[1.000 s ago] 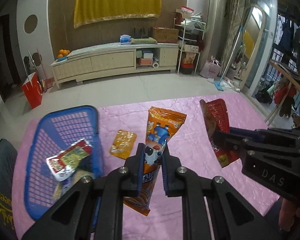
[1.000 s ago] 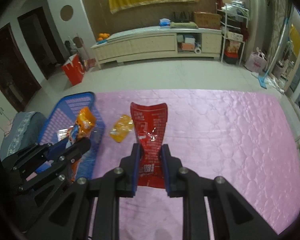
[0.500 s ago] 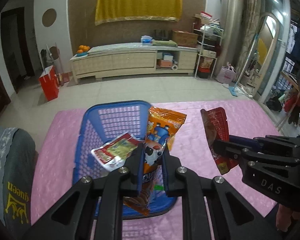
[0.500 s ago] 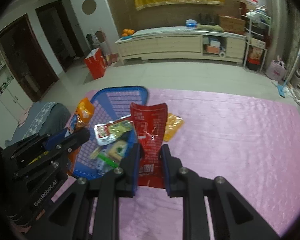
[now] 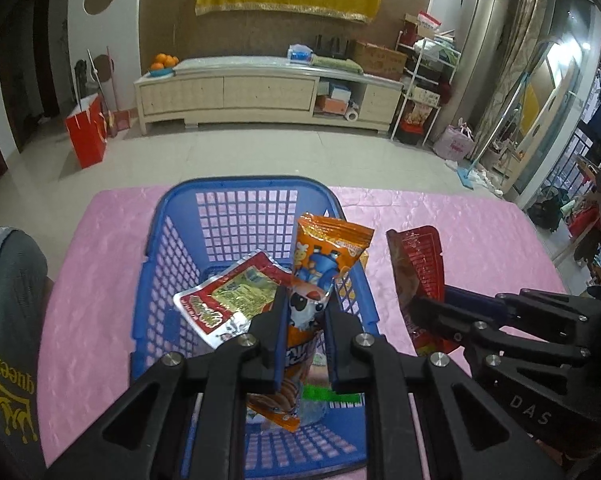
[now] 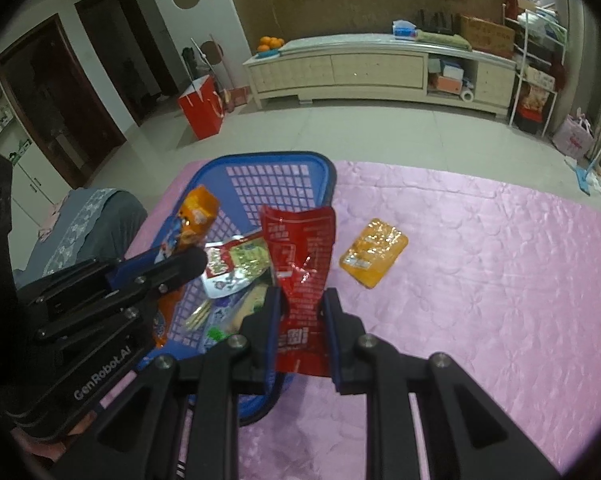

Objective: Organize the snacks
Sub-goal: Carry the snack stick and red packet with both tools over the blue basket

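My left gripper (image 5: 304, 312) is shut on an orange snack packet (image 5: 320, 264) and holds it upright over the blue basket (image 5: 156, 280). A red-and-yellow packet (image 5: 224, 304) and other snacks lie in the basket. My right gripper (image 6: 302, 304) is shut on a red snack packet (image 6: 300, 256), held above the basket's right rim (image 6: 328, 176). The left gripper (image 6: 188, 260) with the orange packet (image 6: 194, 216) shows in the right wrist view; the right gripper (image 5: 416, 308) with the red packet (image 5: 416, 264) shows in the left wrist view. A small orange packet (image 6: 374, 252) lies on the pink cloth, right of the basket.
The pink quilted cloth (image 6: 500, 280) covers the table. A grey cushion (image 5: 8, 320) sits at the table's left edge. Beyond the far edge are tiled floor, a red bag (image 5: 86, 136) and a long cabinet (image 5: 260, 96).
Both grippers have moved left with their packets. The basket, at the far left before, now lies right under the left gripper and beside the right one.
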A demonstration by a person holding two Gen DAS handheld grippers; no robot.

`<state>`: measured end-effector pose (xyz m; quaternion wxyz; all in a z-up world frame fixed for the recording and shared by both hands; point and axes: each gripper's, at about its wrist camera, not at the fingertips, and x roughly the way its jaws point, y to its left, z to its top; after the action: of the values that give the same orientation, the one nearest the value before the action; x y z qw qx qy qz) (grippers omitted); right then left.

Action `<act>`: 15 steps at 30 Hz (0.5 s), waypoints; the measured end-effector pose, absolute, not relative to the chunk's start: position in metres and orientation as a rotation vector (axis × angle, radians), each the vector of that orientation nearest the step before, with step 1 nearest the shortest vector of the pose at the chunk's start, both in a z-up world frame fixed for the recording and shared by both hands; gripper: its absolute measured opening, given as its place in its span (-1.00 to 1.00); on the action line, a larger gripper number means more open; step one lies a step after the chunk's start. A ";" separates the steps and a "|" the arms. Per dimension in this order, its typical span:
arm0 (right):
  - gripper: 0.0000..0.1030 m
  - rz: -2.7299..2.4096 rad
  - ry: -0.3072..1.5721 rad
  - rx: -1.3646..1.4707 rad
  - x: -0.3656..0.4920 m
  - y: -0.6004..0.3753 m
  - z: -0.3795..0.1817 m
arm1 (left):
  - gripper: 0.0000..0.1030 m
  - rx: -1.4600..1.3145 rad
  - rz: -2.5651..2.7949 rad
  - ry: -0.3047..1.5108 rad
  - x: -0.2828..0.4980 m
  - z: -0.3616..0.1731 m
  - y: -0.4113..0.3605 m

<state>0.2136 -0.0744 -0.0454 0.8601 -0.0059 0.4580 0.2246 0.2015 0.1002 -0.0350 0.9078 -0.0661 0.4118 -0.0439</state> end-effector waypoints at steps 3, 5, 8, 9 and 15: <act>-0.52 0.449 0.975 -0.010 0.223 -0.077 -0.053 | -0.72 -0.160 -0.108 0.871 0.216 -0.045 0.099; -0.52 0.432 0.981 -0.005 0.227 -0.080 -0.057 | -0.72 -0.181 -0.113 0.874 0.222 -0.050 0.097; -0.52 0.412 0.992 0.004 0.230 -0.085 -0.060 | -0.49 -0.203 -0.109 0.860 0.227 -0.052 0.095; -0.52 0.405 0.993 0.003 0.231 -0.087 -0.061 | -0.10 -0.208 -0.104 0.860 0.228 -0.052 0.095; -0.52 0.394 0.987 0.011 0.229 -0.092 -0.052 | 0.16 -0.198 -0.102 0.867 0.219 -0.047 0.095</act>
<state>0.2293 -0.0919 -0.0523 0.8621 0.0052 0.4706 0.1881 0.2189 0.0951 -0.0470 0.9015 -0.0956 0.4192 -0.0493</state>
